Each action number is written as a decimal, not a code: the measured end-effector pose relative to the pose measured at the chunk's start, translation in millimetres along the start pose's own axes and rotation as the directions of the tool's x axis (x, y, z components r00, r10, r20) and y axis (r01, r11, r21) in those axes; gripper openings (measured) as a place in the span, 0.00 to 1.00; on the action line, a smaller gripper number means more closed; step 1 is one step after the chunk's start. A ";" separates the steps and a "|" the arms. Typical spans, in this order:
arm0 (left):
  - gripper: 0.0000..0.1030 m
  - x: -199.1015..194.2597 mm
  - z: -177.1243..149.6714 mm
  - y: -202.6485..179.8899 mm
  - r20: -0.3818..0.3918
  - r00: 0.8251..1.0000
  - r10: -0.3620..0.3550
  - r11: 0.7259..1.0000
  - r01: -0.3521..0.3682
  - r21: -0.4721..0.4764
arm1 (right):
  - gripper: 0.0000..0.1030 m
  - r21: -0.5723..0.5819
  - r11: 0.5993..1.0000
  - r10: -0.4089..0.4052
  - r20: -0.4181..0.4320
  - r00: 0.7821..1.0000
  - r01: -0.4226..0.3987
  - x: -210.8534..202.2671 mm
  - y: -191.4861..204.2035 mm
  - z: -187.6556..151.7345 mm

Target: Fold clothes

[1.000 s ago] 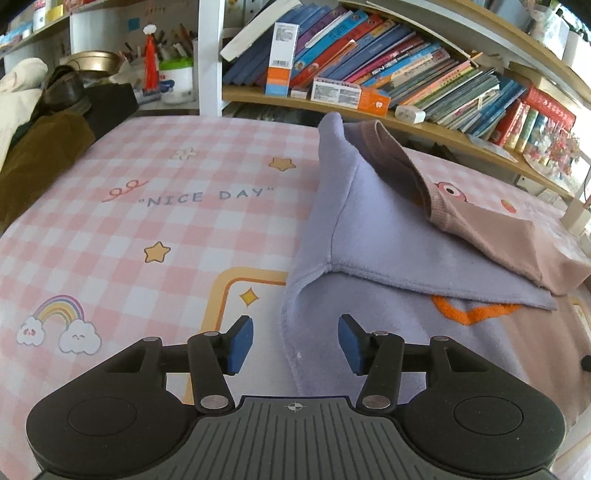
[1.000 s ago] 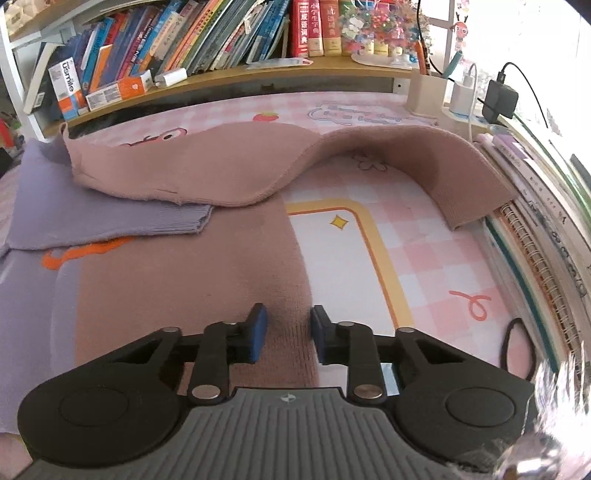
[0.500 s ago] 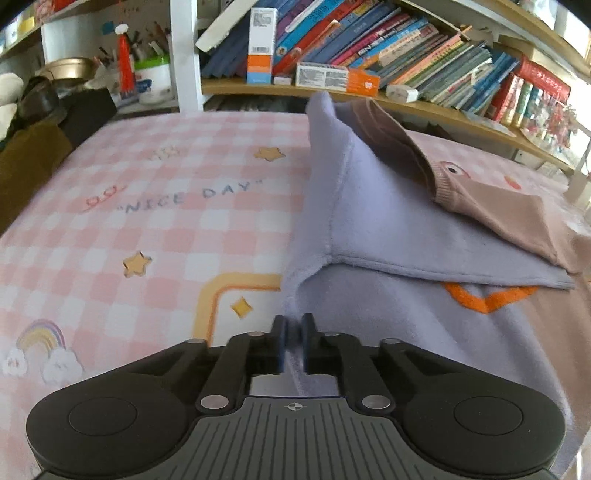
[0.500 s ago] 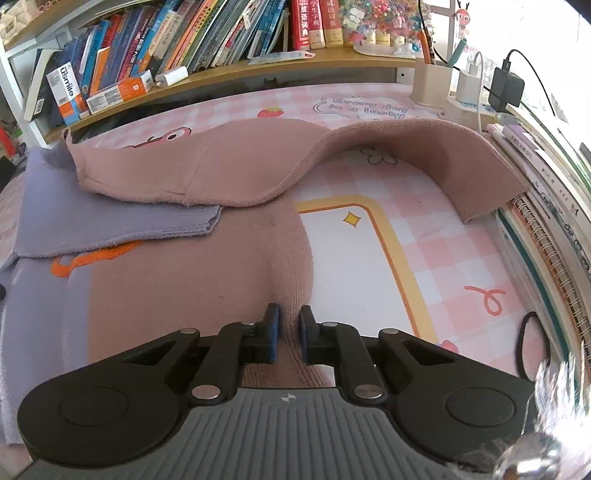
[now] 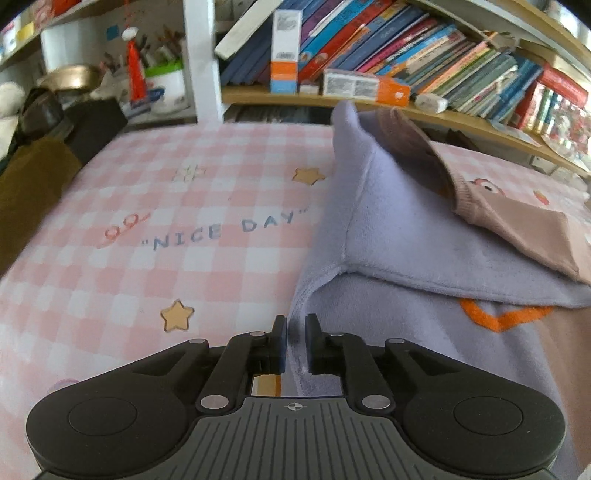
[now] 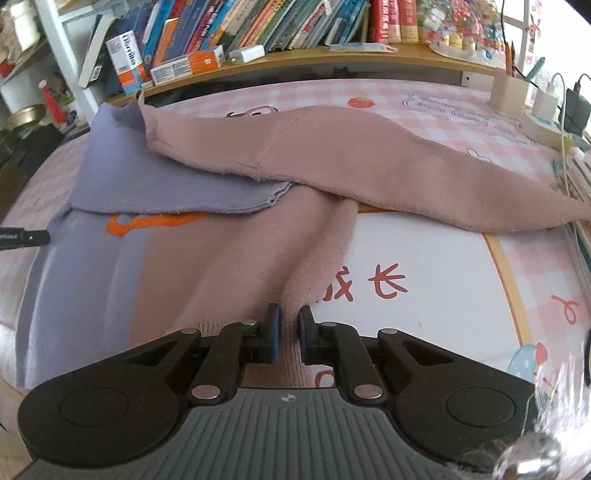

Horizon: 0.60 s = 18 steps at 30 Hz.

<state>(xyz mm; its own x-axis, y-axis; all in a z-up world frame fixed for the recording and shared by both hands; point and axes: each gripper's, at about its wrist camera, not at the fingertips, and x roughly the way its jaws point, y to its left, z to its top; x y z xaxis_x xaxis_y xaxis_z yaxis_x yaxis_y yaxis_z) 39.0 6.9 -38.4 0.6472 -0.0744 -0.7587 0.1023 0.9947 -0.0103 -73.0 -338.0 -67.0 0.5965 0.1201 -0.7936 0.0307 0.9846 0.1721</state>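
— Where is the garment?

— The two-tone fleece sweatshirt, lilac on one half and dusty pink on the other (image 6: pixel 207 266), lies spread on the pink-and-white checked cloth printed with stars and "NICE DAY" (image 5: pixel 166 221). Its lilac sleeve (image 5: pixel 406 240) is folded across the body, and the dusty pink sleeve (image 6: pixel 369 162) lies over it, stretching off toward the stacked books at the cloth's right edge. An orange stitched mark (image 6: pixel 155 223) peeks from under the lilac sleeve.

— And your left gripper?

— My left gripper (image 5: pixel 294 341) sits at the sweatshirt's lilac side hem. The hem edge runs up between my 2 blue pads; my jaws are nearly together and easing apart a little, the fabric between them.

— The right one?

— My right gripper (image 6: pixel 288 334) is pressed together on a ridge of the pink fabric at the opposite side edge, the cloth bunched into a fold just ahead of the pads.

— Behind all that?

— A wooden shelf of leaning books (image 6: pixel 295 22).
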 end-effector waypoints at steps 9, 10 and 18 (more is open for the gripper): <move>0.17 -30.6 1.9 -86.9 0.066 0.970 -0.236 0.924 0.202 0.325 | 0.09 0.047 0.999 -0.028 0.005 1.000 0.028 -5.4 -1.1 0.1; 0.17 -31.3 -0.5 -100.5 0.060 0.963 -0.264 0.900 0.224 0.374 | 0.09 0.047 0.998 -0.029 0.011 1.000 0.028 -8.0 -1.7 -0.1; 0.18 -14.4 -10.4 -182.1 -0.002 0.935 -0.354 0.746 0.284 0.602 | 0.09 0.080 0.996 -0.048 0.024 0.999 0.046 -18.9 -8.4 -5.9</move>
<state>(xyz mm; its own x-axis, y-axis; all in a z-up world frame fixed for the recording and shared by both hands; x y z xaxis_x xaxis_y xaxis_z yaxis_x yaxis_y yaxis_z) 3.2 -172.4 -32.4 0.5674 -0.4213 -0.7075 0.7147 0.6787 0.1691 -89.3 -347.8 -56.9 0.6132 0.0697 -0.7868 0.1221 0.9758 0.1816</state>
